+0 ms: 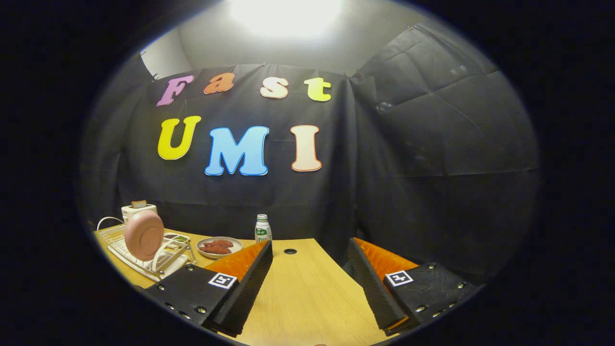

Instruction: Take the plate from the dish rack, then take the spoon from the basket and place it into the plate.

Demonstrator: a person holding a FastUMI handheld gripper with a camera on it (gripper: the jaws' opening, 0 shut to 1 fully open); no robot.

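Wooden tabletop (307, 288) runs ahead to black cloth. On it, well beyond the left finger, a pink plate (144, 235) stands on edge in the white dish rack (158, 262); rigid, probably slick, best pinched at its upper rim. Gripper (310, 283) fingers stand wide apart, empty.

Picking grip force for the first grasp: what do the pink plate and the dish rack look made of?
The pink plate looks like matte plastic or melamine: even colour, soft sheen, no glaze glint; ceramic can't be ruled out. The dish rack looks like white-coated wire over a white tray, judging by its thin bent rods. The gripper is open over the table.
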